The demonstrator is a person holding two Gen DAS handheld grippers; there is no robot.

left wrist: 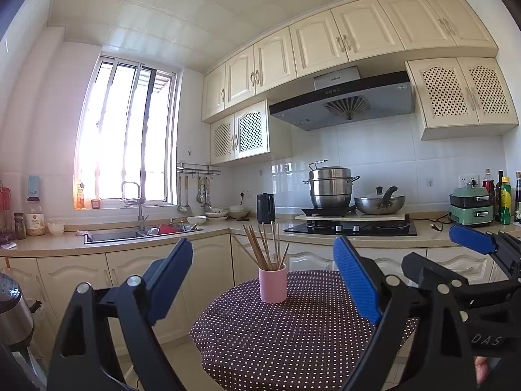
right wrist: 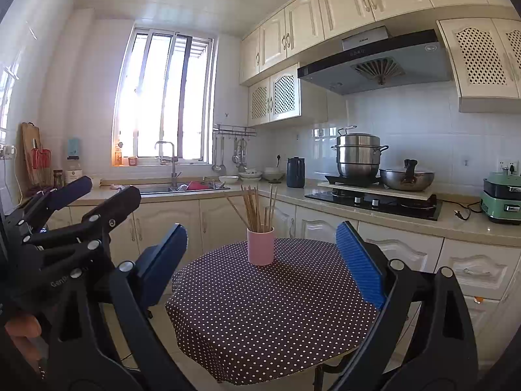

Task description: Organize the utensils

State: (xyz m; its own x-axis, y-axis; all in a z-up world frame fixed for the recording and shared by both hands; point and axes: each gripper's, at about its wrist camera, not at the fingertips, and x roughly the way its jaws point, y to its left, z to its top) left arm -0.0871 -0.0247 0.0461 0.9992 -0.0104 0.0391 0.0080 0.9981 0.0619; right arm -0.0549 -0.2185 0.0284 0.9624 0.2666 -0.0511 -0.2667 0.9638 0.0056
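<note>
The near edge of the table (left wrist: 293, 342) is cut off below in both views, and the items in the sink (left wrist: 114, 235) are too small to make out. The chopsticks (left wrist: 263, 247) stand in a pink cup (left wrist: 273, 282) on the dotted cloth, their lower ends hidden inside it. The left gripper (left wrist: 263, 280) and right gripper (right wrist: 263, 257) both point level toward the cup, side by side, fingers spread wide and empty, well apart from it
</note>
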